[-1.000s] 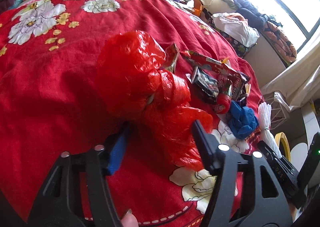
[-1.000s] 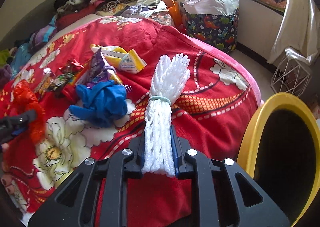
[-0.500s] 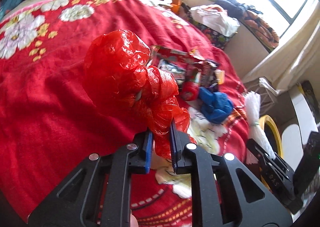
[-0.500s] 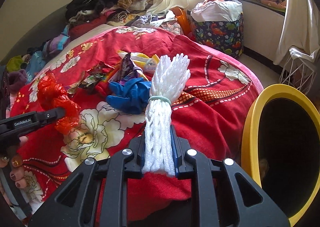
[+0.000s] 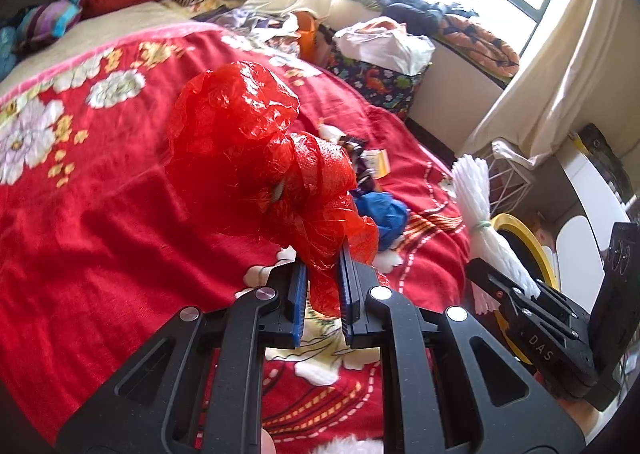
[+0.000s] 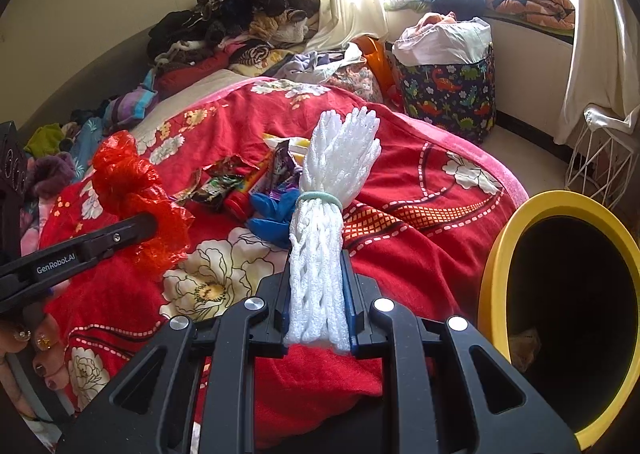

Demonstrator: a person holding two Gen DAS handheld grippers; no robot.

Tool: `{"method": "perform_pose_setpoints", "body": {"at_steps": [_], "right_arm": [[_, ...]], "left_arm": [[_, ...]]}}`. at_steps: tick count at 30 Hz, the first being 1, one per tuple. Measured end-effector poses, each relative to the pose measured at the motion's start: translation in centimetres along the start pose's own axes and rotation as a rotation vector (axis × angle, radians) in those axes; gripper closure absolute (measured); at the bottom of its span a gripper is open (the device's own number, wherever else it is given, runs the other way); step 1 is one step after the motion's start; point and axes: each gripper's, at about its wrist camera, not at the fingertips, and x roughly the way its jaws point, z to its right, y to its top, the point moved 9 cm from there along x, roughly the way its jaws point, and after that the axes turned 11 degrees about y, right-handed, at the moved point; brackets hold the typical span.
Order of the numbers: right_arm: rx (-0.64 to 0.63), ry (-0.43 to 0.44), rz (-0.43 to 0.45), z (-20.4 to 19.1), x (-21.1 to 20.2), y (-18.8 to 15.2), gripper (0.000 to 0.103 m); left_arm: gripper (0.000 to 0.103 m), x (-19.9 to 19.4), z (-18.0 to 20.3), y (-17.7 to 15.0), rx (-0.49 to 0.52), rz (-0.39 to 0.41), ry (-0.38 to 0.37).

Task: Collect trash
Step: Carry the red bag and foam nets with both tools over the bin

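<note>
Above the red flowered bedspread (image 5: 120, 221), two grippers are each carrying one piece of trash.
- Left gripper (image 5: 323, 286): its blue pads are pinching the lower tail of a crumpled red plastic bag (image 5: 248, 149), which is hanging clear of the cloth.
- Right gripper (image 6: 318, 306): its fingers are clamping narrowly on a bundle of white foam netting (image 6: 332, 189) tied with a pale green band, standing upright.
- On the bedspread: a crumpled blue glove (image 6: 272, 213) and a heap of snack wrappers (image 6: 240, 181) are lying near the foot end, just beyond the bundle.
- Beside the bed: a yellow-rimmed bin (image 6: 504, 254) is gaping open on the right gripper's side.
</note>
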Motion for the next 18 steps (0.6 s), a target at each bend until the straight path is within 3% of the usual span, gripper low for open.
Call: {"method": "perform_pose_setpoints", "body": {"at_steps": [18], "right_arm": [[0.003,0.011,0.064,-0.2,-2.9,0.9,0.084]], "left_arm": [[0.094,-1.6,3.1,1.0,0.073,0.065,-0.033]]}}
